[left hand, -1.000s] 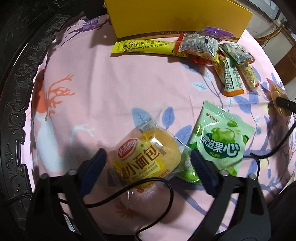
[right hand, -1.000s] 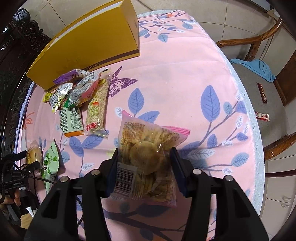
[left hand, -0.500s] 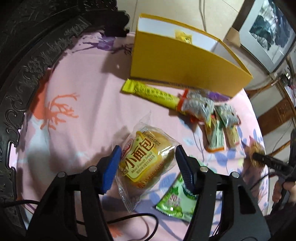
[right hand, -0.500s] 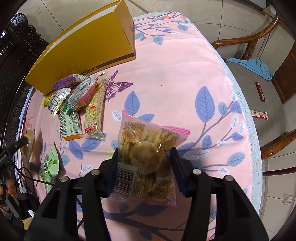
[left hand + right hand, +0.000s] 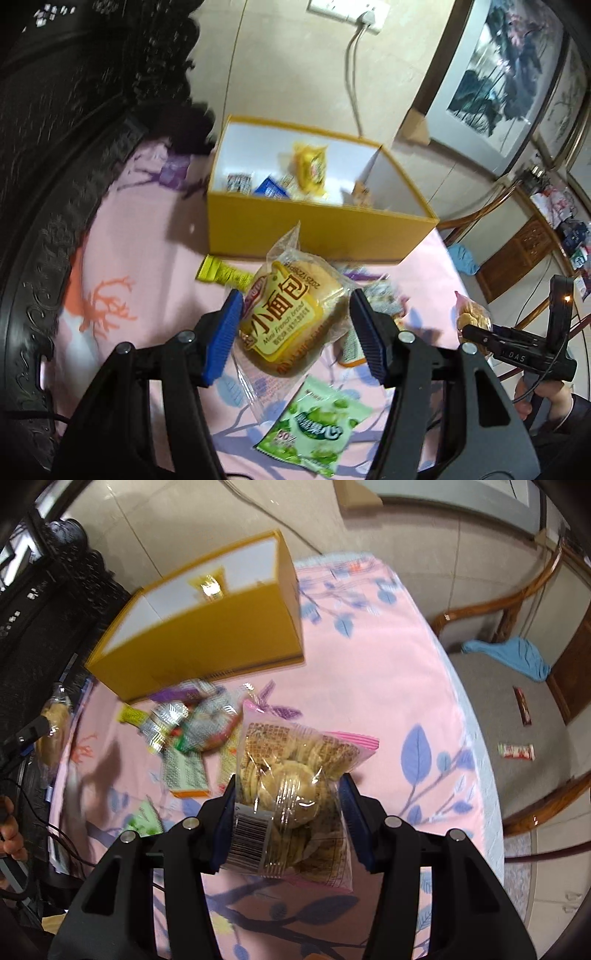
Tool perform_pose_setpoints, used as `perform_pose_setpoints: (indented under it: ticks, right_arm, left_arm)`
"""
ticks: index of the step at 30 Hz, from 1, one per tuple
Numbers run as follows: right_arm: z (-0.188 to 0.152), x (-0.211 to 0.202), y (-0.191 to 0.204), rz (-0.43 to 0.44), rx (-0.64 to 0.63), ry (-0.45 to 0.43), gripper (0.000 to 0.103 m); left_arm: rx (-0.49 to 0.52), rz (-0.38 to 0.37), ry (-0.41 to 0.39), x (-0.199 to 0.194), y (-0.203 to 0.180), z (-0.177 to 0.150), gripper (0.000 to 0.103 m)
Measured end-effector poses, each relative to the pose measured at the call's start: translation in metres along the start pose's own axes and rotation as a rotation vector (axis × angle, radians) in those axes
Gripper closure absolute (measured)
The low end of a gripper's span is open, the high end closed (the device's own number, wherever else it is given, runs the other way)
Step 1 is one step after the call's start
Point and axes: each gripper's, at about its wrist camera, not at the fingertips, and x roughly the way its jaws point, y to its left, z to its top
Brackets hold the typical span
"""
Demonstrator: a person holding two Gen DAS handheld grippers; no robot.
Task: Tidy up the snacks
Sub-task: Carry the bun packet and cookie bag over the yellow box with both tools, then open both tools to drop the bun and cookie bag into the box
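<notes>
Two packs were clamped clear of the table, bread pack (image 5: 291, 317) in your left gripper (image 5: 293, 334), biscuit bag (image 5: 291, 797) in your right gripper (image 5: 288, 821); yellow box (image 5: 317, 230) held several snacks, while the snack pile (image 5: 192, 725) and green candy pouch (image 5: 316, 430) remained outside.

Left gripper (image 5: 295, 325) frame: your tool shows two matte black arms spreading from 6 o'clock, each with open cut-outs.
Left fingers (image 5: 221, 338): flat, ribbed blue pads on black backing.
Left screws: round silver bolt heads, two on each arm.
Right gripper (image 5: 288, 808) frame: the same black forked build, arms rising from 6 o'clock.
Right pads (image 5: 354, 821): dark blue, ribbed strips.
Right screws: two silver bolts per arm.
Marking: white letters "DAS" on the black body seen at 3 o'clock in the left view.
Cables: thin black leads trail beside your hand (image 5: 535, 400).
Sleeve (image 5: 580, 411): dark fabric at your wrist.
</notes>
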Motion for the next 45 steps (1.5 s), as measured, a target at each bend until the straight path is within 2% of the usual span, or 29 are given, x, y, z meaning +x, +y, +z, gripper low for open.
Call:
perform_pose_setpoints:
  ticks: [6, 13, 22, 29, 30, 31, 32, 33, 34, 35, 37, 39, 45]
  right_arm:
    - [0.030, -0.038, 0.023, 0.046, -0.053, -0.120, 0.050]
    - [0.076, -0.059, 0.042, 0.081, -0.101, -0.238, 0.050]
    - [0.136, -0.059, 0.066, 0.093, -0.166, -0.346, 0.050]
    - [0.184, -0.035, 0.087, 0.116, -0.209, -0.389, 0.049]
    - [0.192, -0.025, 0.089, 0.127, -0.208, -0.382, 0.045]
    - [0.200, -0.012, 0.093, 0.110, -0.219, -0.365, 0.035]
    - [0.205, -0.002, 0.097, 0.070, -0.224, -0.342, 0.008]
    - [0.207, 0.002, 0.097, 0.040, -0.221, -0.329, 0.001]
    - [0.207, 0.001, 0.097, 0.054, -0.216, -0.334, 0.001]
    - [0.202, -0.006, 0.096, 0.104, -0.202, -0.362, 0.001]
    - [0.191, -0.012, 0.093, 0.104, -0.209, -0.378, 0.001]
    - [0.180, -0.012, 0.088, 0.093, -0.210, -0.346, 0.001]
    - [0.134, 0.003, 0.054, 0.100, -0.103, -0.194, 0.001]
  left_arm:
    - [0.019, -0.036, -0.084, -0.024, -0.014, 0.023, 0.042]
    - [0.048, -0.067, -0.165, -0.030, -0.030, 0.062, 0.042]
    - [0.058, -0.089, -0.229, -0.010, -0.043, 0.108, 0.042]
    - [0.050, -0.067, -0.256, 0.021, -0.038, 0.147, 0.042]
    - [0.045, -0.061, -0.252, 0.029, -0.036, 0.153, 0.036]
    - [0.023, -0.033, -0.229, 0.043, -0.032, 0.160, 0.019]
    - [-0.004, 0.009, -0.198, 0.053, -0.027, 0.164, 0.011]
    - [-0.051, 0.055, -0.163, 0.061, -0.022, 0.167, 0.008]
    - [-0.092, 0.058, -0.138, 0.063, -0.017, 0.168, 0.008]
    - [-0.111, 0.043, -0.137, 0.061, -0.014, 0.167, 0.006]
    - [-0.115, 0.058, -0.166, 0.051, -0.010, 0.158, 0.002]
    - [-0.101, 0.084, -0.157, 0.047, -0.006, 0.147, 0.002]
    - [-0.096, 0.108, -0.063, 0.042, 0.005, 0.096, 0.002]
